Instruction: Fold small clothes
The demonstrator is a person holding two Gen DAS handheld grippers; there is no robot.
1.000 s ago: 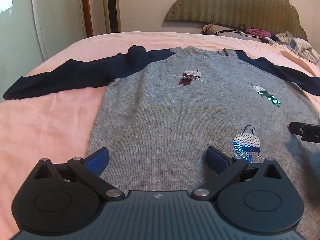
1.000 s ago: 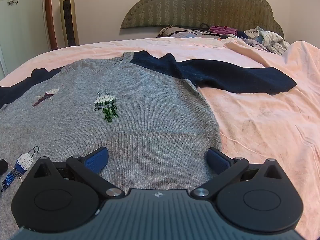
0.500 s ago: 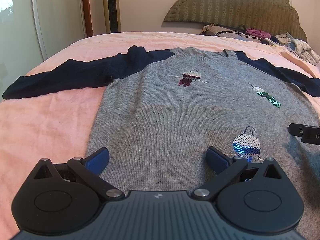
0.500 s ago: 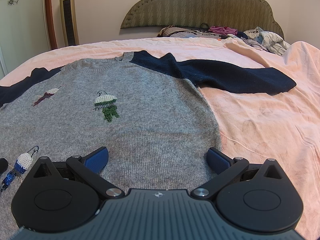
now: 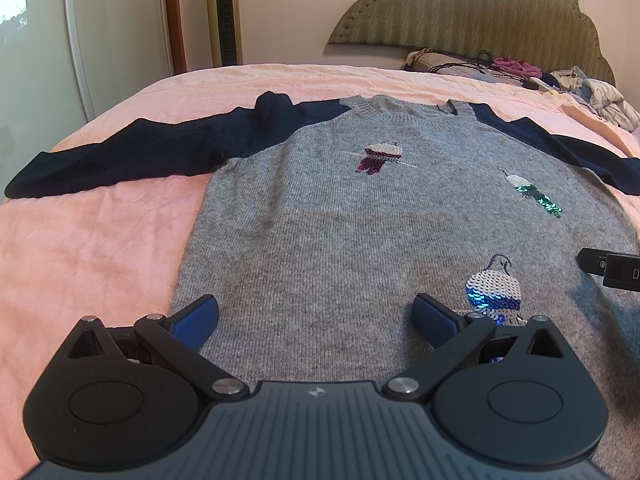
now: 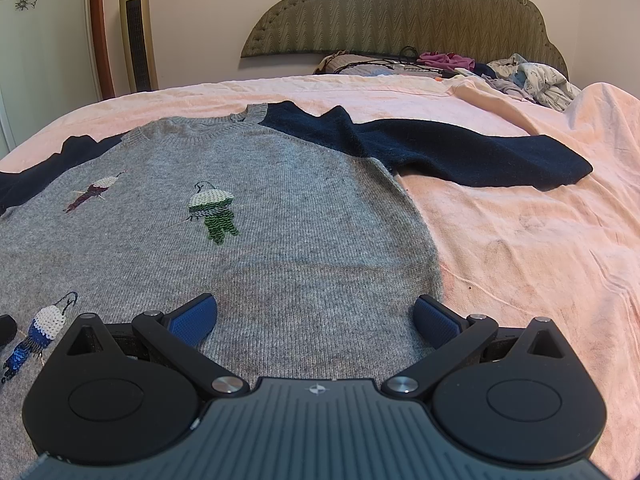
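Observation:
A small grey sweater (image 5: 340,232) with navy sleeves and sequin birds lies flat, front up, on a pink bed; it also shows in the right wrist view (image 6: 280,220). Its left sleeve (image 5: 132,156) stretches out to the left, its right sleeve (image 6: 472,152) out to the right. My left gripper (image 5: 316,312) is open and empty over the sweater's lower left part. My right gripper (image 6: 316,312) is open and empty over the lower right part, near the side edge. The tip of the right gripper (image 5: 612,268) shows at the left view's right edge.
The pink bedsheet (image 6: 540,248) spreads around the sweater. A heap of loose clothes (image 6: 532,80) and cables lies by the padded headboard (image 6: 396,12). A tall gold tower fan (image 6: 138,28) and a wardrobe door (image 5: 112,28) stand at the far left.
Both grippers have stayed open and have barely shifted over the sweater's lower part. The sweater has not moved.

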